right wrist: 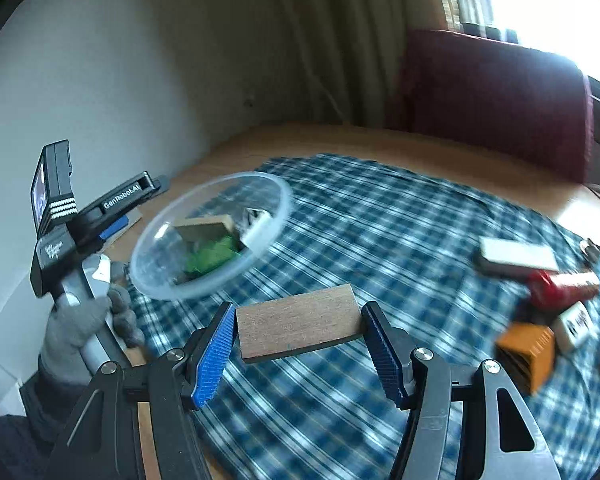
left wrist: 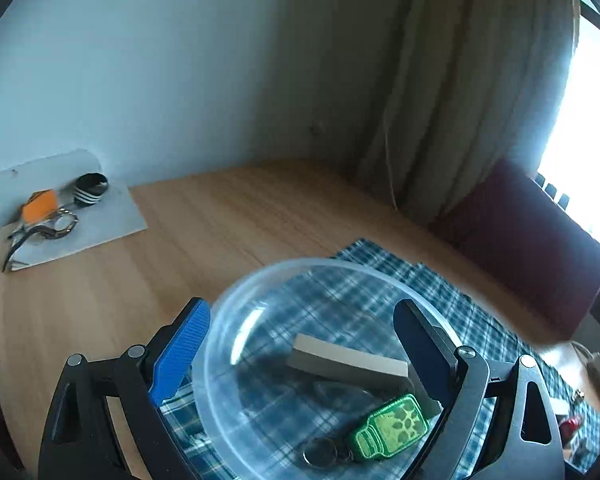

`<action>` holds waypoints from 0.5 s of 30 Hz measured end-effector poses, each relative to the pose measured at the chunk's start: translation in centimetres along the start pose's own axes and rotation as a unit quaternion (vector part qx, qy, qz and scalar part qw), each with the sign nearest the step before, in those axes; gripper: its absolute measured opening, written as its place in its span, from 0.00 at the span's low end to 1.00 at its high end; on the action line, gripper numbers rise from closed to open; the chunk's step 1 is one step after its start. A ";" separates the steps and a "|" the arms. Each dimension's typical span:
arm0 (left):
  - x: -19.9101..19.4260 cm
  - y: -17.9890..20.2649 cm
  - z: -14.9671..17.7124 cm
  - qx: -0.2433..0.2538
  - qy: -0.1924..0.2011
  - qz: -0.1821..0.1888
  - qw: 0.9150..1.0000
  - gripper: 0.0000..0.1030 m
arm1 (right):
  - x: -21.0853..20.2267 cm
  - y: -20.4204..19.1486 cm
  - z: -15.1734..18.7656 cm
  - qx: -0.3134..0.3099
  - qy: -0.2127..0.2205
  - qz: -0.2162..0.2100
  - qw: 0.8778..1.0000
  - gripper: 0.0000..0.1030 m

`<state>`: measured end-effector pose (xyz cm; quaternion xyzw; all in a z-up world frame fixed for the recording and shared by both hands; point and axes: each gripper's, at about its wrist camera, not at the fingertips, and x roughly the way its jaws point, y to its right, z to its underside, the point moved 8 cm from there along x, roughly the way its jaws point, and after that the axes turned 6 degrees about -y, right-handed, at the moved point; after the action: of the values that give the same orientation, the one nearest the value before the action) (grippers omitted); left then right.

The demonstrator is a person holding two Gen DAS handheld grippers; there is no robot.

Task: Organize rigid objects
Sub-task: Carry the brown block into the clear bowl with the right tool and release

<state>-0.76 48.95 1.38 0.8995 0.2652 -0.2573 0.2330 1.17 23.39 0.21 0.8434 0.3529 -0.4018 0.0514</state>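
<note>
Here: left fingers (left wrist: 300, 360) clamp clear round plastic bowl (left wrist: 260, 304) | right fingers (right wrist: 298, 344) grip flat wooden block (right wrist: 296, 322)

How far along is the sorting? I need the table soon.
Partly done: the clear bowl, held by the left gripper, already holds a grey block and green keychain. The right gripper grips a wooden block. A red item and orange box remain on the cloth.

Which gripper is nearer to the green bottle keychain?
Left. The left gripper holds the clear bowl containing the green bottle keychain; the right gripper grips a wooden block apart from it.
</note>
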 end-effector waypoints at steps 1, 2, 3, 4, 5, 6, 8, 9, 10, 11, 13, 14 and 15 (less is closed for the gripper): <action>0.0 -0.1 0.0 -0.002 0.002 -0.002 1.000 0.91 | 0.4 -0.5 -0.3 -0.004 -0.001 -0.003 1.000 0.65; 0.0 -0.2 0.0 -0.003 0.002 -0.003 1.000 0.91 | 1.0 -1.2 -0.8 -0.010 -0.003 -0.008 1.000 0.65; 0.1 -0.2 0.1 -0.004 0.000 -0.004 1.000 0.91 | 1.3 -1.6 -1.0 -0.013 -0.005 -0.011 1.000 0.65; 0.1 -0.3 0.1 -0.005 -0.001 -0.004 1.000 0.91 | 1.9 -2.3 -1.4 -0.018 -0.007 -0.016 1.000 0.65; 0.1 -0.4 0.1 -0.007 -0.003 -0.005 1.000 0.91 | 2.5 -3.0 -1.8 -0.024 -0.009 -0.020 0.999 0.65; 0.2 -0.5 0.1 -0.010 -0.004 -0.004 1.000 0.91 | 2.9 -3.5 -2.1 -0.029 -0.010 -0.022 0.999 0.65; 0.3 -0.7 0.1 -0.016 -0.005 -0.005 1.000 0.91 | 3.7 -4.7 -2.8 -0.038 -0.010 -0.027 0.999 0.65; 0.3 -0.8 0.1 -0.019 -0.006 -0.004 1.000 0.91 | 4.0 -5.0 -3.1 -0.041 -0.011 -0.029 0.999 0.65; 0.4 -0.9 0.1 -0.022 -0.006 -0.002 1.000 0.91 | 4.4 -5.5 -3.4 -0.044 -0.012 -0.031 0.998 0.65; 0.4 -1.0 0.1 -0.025 -0.007 0.000 1.000 0.91 | 4.8 -5.9 -3.7 -0.046 -0.013 -0.033 0.998 0.65; 0.4 -1.2 0.1 -0.030 -0.008 0.002 1.000 0.91 | 5.5 -6.7 -4.2 -0.051 -0.014 -0.037 0.998 0.65; 0.4 -1.3 0.1 -0.033 -0.008 0.004 0.999 0.91 | 5.9 -7.2 -4.5 -0.054 -0.015 -0.038 0.998 0.65; 0.5 -1.4 0.1 -0.037 -0.009 0.005 0.999 0.91 | 6.2 -7.4 -4.6 -0.056 -0.016 -0.039 0.998 0.65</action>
<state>-1.27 50.13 0.67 0.8894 0.2678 -0.2542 0.2694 2.06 34.06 0.29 0.8183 0.4069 -0.3964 0.0879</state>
